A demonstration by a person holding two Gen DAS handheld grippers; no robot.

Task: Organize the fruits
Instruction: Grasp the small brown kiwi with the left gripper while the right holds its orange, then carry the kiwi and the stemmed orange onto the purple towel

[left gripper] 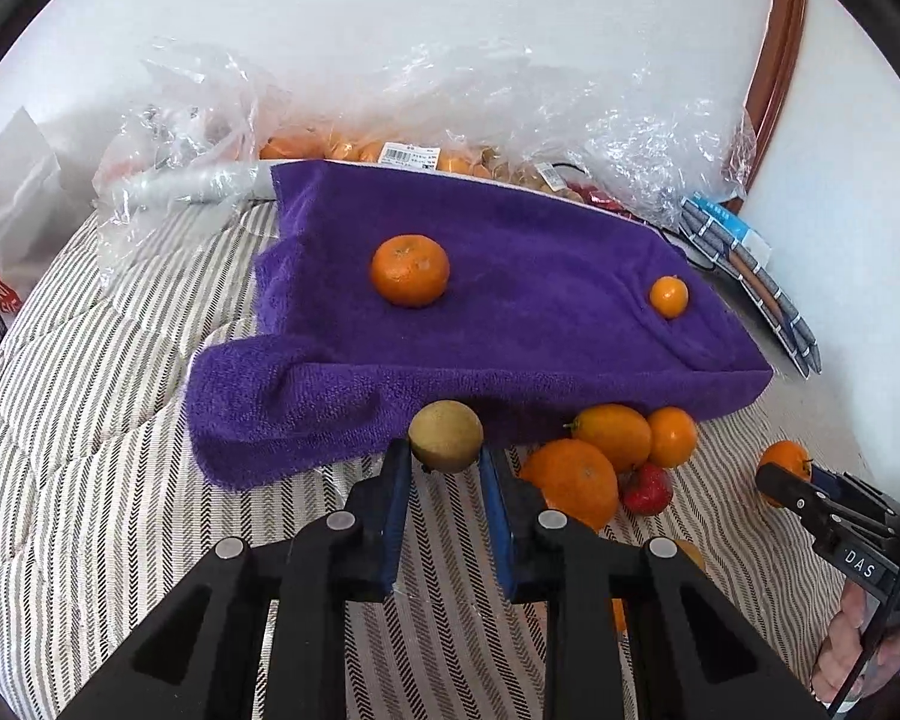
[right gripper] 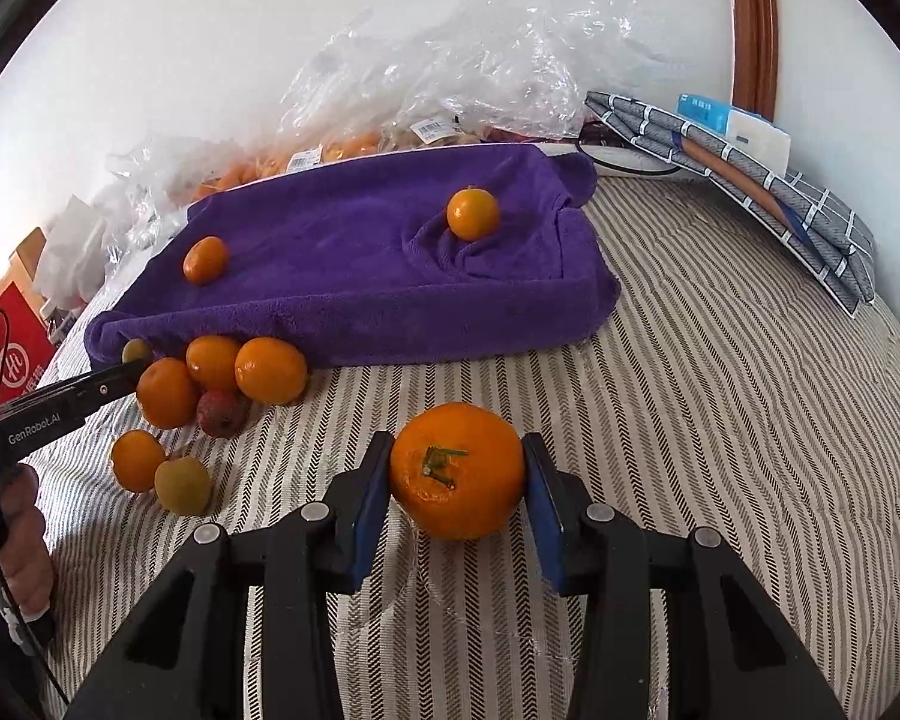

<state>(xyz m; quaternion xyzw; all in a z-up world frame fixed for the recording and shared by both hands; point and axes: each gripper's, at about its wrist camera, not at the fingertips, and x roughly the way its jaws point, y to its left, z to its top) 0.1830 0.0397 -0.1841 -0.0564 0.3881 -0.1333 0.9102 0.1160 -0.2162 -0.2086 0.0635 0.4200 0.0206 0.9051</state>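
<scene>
On striped bedding (left gripper: 120,372), left gripper (left gripper: 446,459) jaws clamped on round yellow-green fruit (left gripper: 446,435) at purple towel (left gripper: 510,324) front edge; loose orange fruit pile (left gripper: 600,456) just right; right gripper (right gripper: 457,471) jaws closed against large stemmed orange mandarin (right gripper: 457,471), well clear of towel

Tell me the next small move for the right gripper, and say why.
Probably lift the right gripper and carry its mandarin toward the purple towel. Its pads flank the fruit and appear to grip it, two orange fruits already sit on the towel, and the striped bedding ahead looks unobstructed.
</scene>
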